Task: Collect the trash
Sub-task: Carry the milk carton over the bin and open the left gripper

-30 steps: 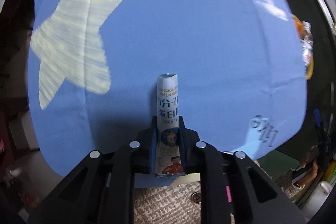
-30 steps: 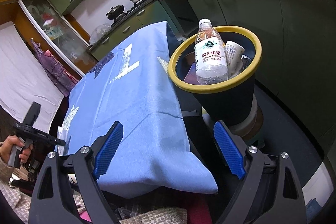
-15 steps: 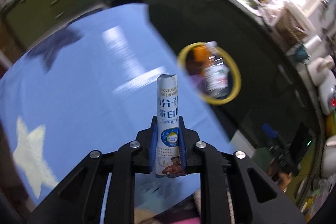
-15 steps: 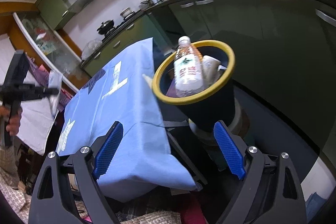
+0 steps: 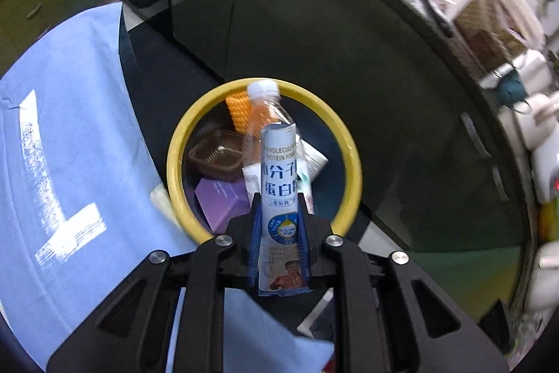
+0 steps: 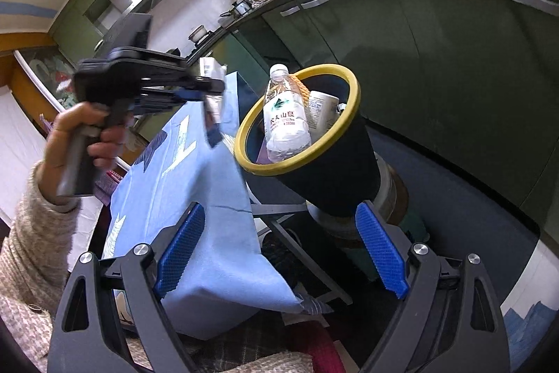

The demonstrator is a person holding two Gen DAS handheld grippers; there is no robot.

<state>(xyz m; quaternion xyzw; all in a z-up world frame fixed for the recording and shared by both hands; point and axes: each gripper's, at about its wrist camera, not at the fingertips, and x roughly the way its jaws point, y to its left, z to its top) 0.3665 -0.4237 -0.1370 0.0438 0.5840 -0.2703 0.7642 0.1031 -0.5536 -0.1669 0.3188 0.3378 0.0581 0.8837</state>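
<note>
My left gripper (image 5: 278, 215) is shut on a white and blue protein-powder sachet (image 5: 279, 177), which stands up between the blue pads over the near side of the bin. The bin (image 5: 174, 156) is dark with a yellow rim and holds a clear water bottle (image 5: 267, 114), a brown plastic tray, a purple box and other wrappers. In the right wrist view the left gripper (image 6: 209, 93) hangs beside the bin (image 6: 335, 177), just left of its rim, the sachet (image 6: 211, 83) in it. My right gripper (image 6: 279, 254) stands open and low, nothing between its pads.
A table under a blue cloth (image 6: 195, 198) with pale marks sits left of the bin (image 5: 70, 145). Dark green kitchen cabinets (image 6: 436, 58) curve behind the bin, with a cluttered counter on top. A hand in a knitted sleeve (image 6: 38, 233) holds the left gripper.
My left gripper has swung from above the blue cloth over to the bin, sachet still gripped. The right gripper shifted a little, and the bin now sits more central in its view.
</note>
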